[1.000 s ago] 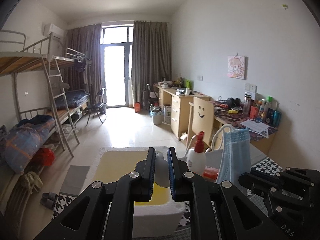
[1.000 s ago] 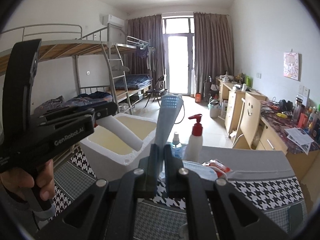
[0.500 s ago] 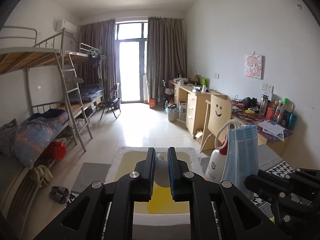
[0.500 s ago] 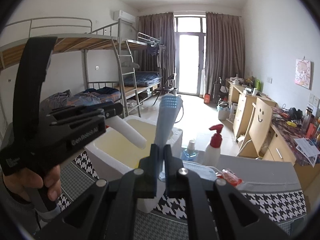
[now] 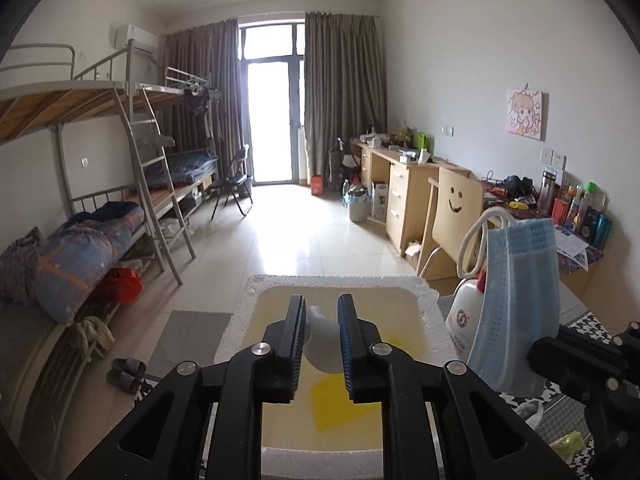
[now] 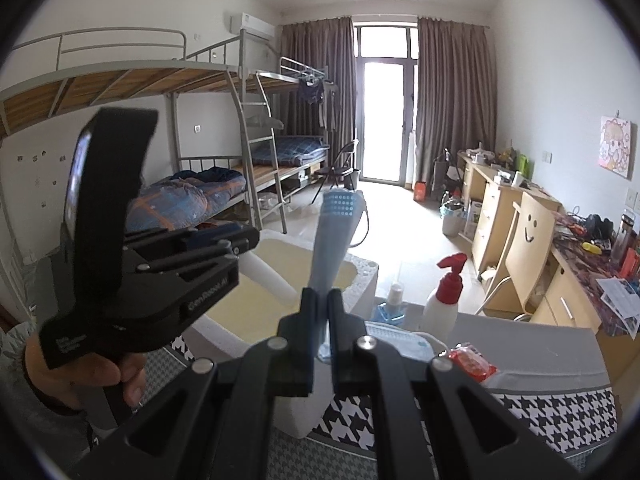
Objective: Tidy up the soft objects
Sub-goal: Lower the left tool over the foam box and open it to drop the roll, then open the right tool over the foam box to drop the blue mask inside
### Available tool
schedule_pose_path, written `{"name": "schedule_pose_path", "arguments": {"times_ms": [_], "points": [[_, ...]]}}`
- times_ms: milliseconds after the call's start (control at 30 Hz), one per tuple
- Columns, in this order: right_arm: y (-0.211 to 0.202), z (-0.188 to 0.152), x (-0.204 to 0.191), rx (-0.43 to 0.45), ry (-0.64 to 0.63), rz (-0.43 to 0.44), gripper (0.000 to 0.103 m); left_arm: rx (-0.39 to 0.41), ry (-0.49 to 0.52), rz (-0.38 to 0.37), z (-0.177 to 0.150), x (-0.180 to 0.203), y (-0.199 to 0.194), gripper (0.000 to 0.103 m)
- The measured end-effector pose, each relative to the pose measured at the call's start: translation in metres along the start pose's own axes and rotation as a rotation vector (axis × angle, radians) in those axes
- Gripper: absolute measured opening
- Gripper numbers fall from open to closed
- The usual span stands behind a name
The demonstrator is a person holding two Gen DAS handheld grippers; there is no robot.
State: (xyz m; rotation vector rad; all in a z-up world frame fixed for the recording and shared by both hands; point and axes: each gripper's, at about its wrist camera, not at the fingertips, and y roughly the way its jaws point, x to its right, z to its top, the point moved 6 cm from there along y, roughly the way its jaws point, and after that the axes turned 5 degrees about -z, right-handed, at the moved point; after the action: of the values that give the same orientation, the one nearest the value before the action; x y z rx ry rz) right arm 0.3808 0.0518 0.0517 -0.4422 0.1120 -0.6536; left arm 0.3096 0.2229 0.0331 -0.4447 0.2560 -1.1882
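The room is a dorm with bunk beds [image 6: 224, 92] at 10 o'clock and a bright glass door [image 6: 382, 120] at 12 o'clock. A black-and-white checked cloth [image 6: 552, 412] covers the table up close. On it sits a white foam box [image 5: 430, 312] with a yellowish inside.

The left gripper [image 5: 322, 336] hangs over the box. A white soft roll [image 5: 320, 340] sits between its pads. A second ago the pads were closer together; they have just been opening a little, and now a gap shows on the right side of the roll. Whether they still press on the roll cannot be told. It looks like the roll is being let go into the box. A second ago the box sat lower in the left view, with its front wall showing; now the gripper is right above the middle.

The right gripper [image 6: 319, 312] is shut tight on a blue face mask [image 6: 334, 240]. The mask stands up from the jaws at 12 o'clock, just beside the box. It likely goes in next.

A red-topped pump bottle [image 6: 444, 296] stands at 3 o'clock of the mask
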Motion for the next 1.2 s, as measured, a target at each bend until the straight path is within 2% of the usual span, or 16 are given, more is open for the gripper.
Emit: {"name": "schedule_pose_path", "arguments": {"times_ms": [67, 133, 200, 267, 400, 633, 867, 1200], "points": [[0.002, 0.000, 0.000, -0.003, -0.001, 0.001, 0.008, -0.010, 0.005, -0.007, -0.001, 0.001, 0.003, 0.035], [0.004, 0.000, -0.001, -0.006, -0.002, -0.001, 0.008, -0.017, 0.005, 0.005, -0.003, -0.002, 0.005, 0.039], [0.005, 0.000, 0.000, -0.008, -0.001, -0.003, 0.008, -0.016, 0.005, 0.013, -0.003, -0.005, 0.004, 0.049], [0.007, 0.001, 0.000, -0.008, -0.002, -0.004, 0.008, -0.010, 0.001, 0.027, -0.002, -0.008, 0.001, 0.078], [0.011, 0.004, -0.002, -0.011, -0.007, -0.001, 0.008, 0.020, -0.020, 0.050, -0.001, -0.015, -0.007, 0.095], [0.019, 0.004, -0.015, -0.029, -0.015, 0.029, 0.008, 0.039, -0.070, 0.045, -0.003, -0.027, -0.027, 0.102], [0.026, 0.006, -0.027, -0.044, -0.013, 0.080, 0.008, 0.064, -0.060, 0.083, -0.009, -0.035, -0.048, 0.102], [0.039, 0.008, -0.040, -0.062, -0.022, 0.113, 0.008, 0.063, -0.068, 0.110, -0.019, -0.050, -0.056, 0.102]]}}
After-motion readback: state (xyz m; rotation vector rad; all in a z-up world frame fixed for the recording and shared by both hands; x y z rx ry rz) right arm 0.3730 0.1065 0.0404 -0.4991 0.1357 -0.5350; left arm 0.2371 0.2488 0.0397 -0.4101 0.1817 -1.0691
